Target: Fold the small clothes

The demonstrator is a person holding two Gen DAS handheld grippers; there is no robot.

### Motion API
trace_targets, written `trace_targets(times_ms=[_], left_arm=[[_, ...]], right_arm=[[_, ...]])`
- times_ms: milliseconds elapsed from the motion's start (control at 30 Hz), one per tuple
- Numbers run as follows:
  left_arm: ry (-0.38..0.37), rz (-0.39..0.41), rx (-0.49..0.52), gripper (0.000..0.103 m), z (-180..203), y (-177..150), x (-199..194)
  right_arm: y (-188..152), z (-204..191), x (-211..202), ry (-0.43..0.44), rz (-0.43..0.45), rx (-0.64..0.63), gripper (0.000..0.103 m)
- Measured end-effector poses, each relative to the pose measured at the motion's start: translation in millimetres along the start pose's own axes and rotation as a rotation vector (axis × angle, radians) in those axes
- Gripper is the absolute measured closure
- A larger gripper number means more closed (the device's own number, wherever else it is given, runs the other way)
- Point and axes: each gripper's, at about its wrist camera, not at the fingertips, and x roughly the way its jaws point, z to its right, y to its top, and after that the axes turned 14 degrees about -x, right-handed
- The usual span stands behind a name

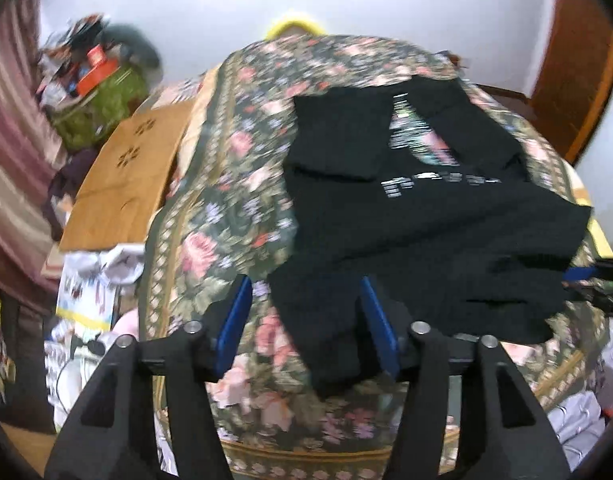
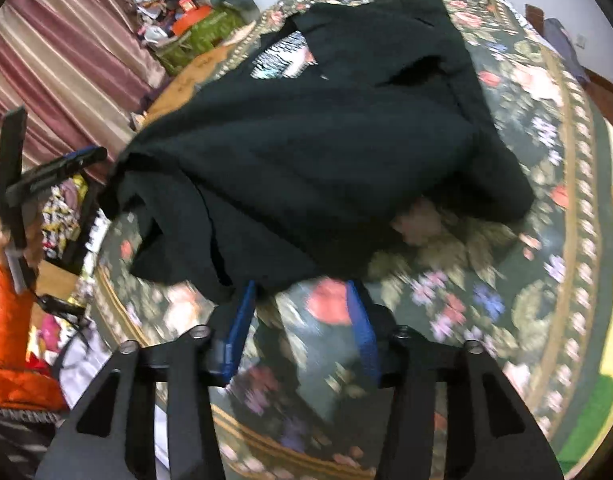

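Observation:
A black T-shirt (image 1: 426, 216) with a printed chest design lies partly folded on a floral cloth (image 1: 226, 200). It also shows in the right wrist view (image 2: 306, 152), bunched at its near edge. My left gripper (image 1: 306, 292) is open, and a flap of the shirt's near corner lies between its blue fingers (image 1: 236, 320). My right gripper (image 2: 300, 296) is open just short of the shirt's near hem, with only the floral cloth (image 2: 486, 280) between its fingers. The left gripper also shows at the left edge of the right wrist view (image 2: 66, 164).
A wooden board (image 1: 126, 176) lies left of the cloth. A cluttered green basket (image 1: 94, 92) and striped curtains (image 1: 10, 120) stand at the far left. An orange sleeve (image 2: 14, 340) is at the right wrist view's left edge. A wooden door (image 1: 578, 60) stands at the back right.

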Motion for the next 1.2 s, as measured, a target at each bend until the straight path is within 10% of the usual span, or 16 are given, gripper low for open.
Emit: trace_targets(times_ms=[233,567,800,900,1200], left_arm=[[0.02,0.0,0.139,0.033,32,-25,6],[0.083,-0.074,0.047,0.034,-9,-52,43],[-0.015,-0.108,-0.022,0.093,-7,-39,53],[-0.033,-0.085,-0.021,0.097,-2,-33,43],[-0.213,0.056,-0.03,0.098,11,10,-36]], right_arm=[[5,-17,9,0.022,0.008,-0.049,0.055],[-5,-1,-3,-0.012,0.011,0.012,0.054],[-3,-4,6,0.032,0.061,0.041,0.061],[3,-15,6,0.031,0.078,-0.003,0.094],[35,-13,-57,-0.019,0.253,-0.079,0.099]])
